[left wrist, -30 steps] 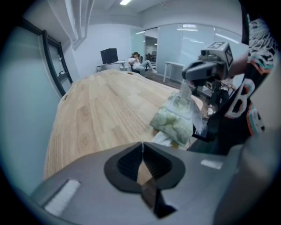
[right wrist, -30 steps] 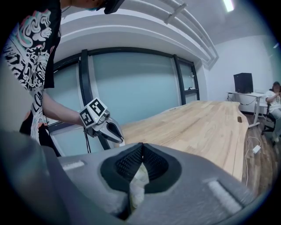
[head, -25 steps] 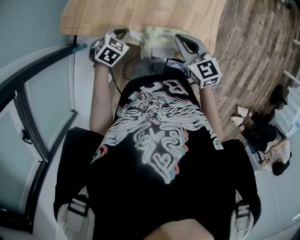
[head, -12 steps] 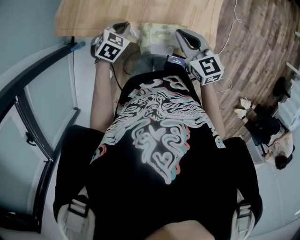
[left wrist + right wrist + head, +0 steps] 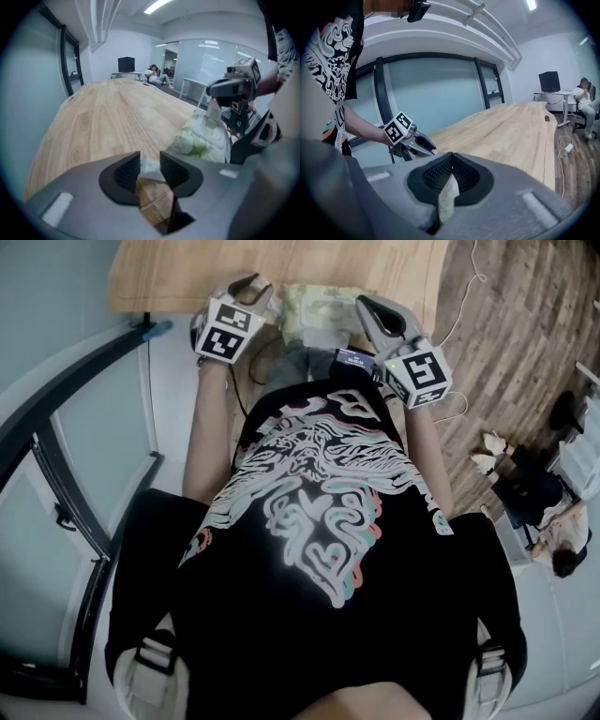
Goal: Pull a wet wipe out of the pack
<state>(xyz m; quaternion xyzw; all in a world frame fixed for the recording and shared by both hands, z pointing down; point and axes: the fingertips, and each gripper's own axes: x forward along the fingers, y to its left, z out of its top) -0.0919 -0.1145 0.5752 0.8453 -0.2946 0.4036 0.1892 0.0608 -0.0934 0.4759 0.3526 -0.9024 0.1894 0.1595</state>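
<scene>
While the left gripper's (image 5: 150, 159) jaws have just been opening, they stand partly apart, with a white wipe (image 5: 151, 172) lying between them, unpinched. The pack (image 5: 201, 138) sits just right of it. The right gripper (image 5: 452, 159) is clamped on a pale strip (image 5: 447, 196) rising from the pack.

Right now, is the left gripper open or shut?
Open. On the left gripper the jaws stand apart, having just been opening, with a white wipe loose between them.
</scene>
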